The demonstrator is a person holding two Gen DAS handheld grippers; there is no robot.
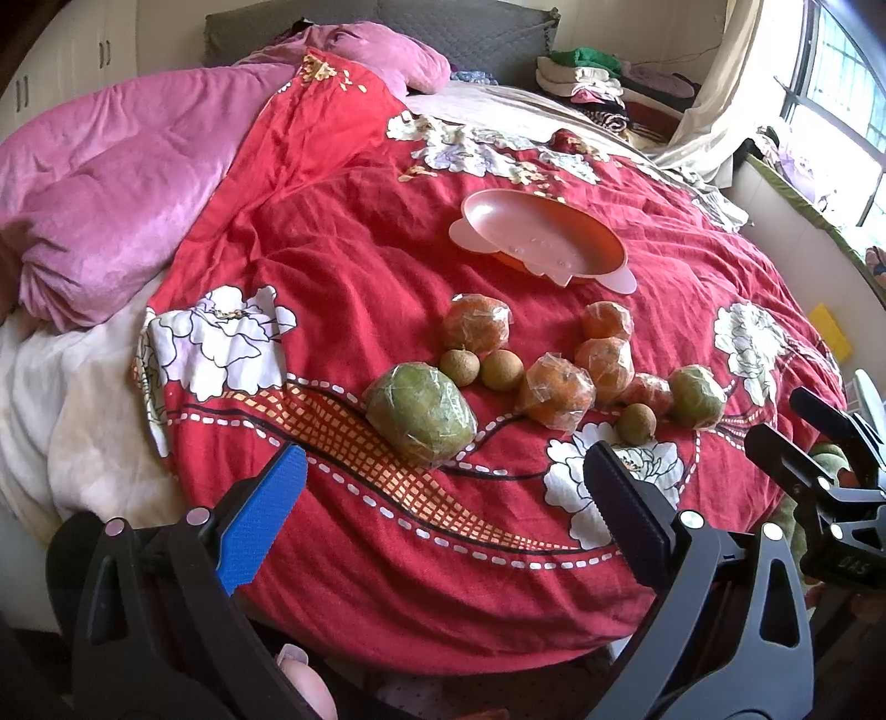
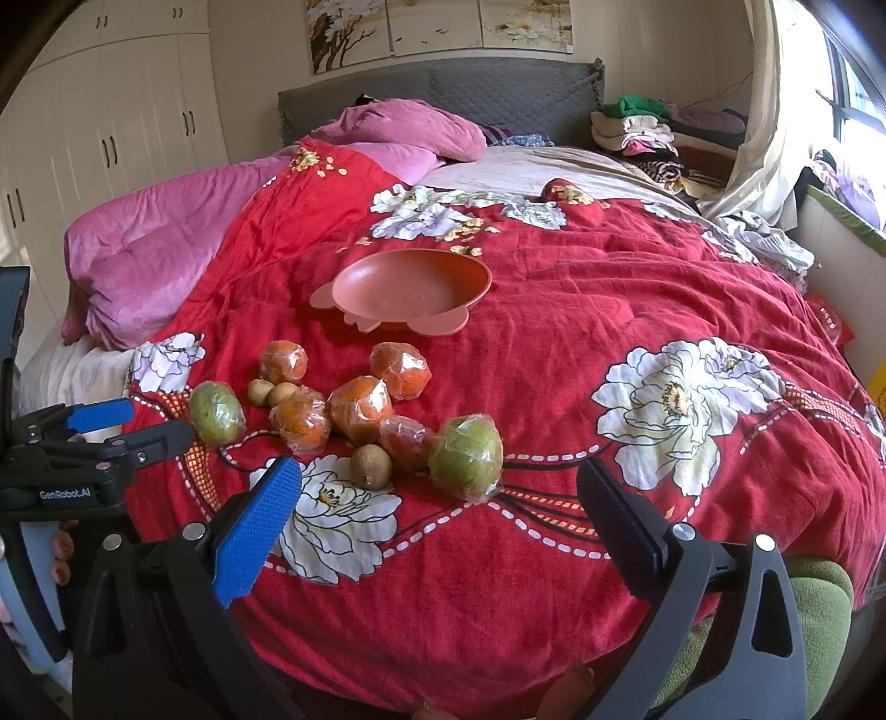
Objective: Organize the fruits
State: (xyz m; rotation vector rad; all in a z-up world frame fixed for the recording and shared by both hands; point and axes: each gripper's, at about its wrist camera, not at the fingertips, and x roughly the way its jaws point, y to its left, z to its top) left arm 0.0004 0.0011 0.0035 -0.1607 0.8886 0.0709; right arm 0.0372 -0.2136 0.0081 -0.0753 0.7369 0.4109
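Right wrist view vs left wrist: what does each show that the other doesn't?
Only the right wrist view shows the three flower paintings above the headboard and the left gripper from outside.

Only the left wrist view shows the right gripper from outside and a yellow object beside the bed.

Both show the empty pink plastic dish, the wrapped orange and green fruits with small brown ones on the red floral quilt, and the pink blanket. Both grippers are open.

One brand can be read: "GenRobot.AI" in pale letters on the black body of the left gripper (image 2: 133, 429), seen at the left edge of the right wrist view. In the left wrist view, the right gripper (image 1: 797, 423) carries small pale marks too distorted to read.
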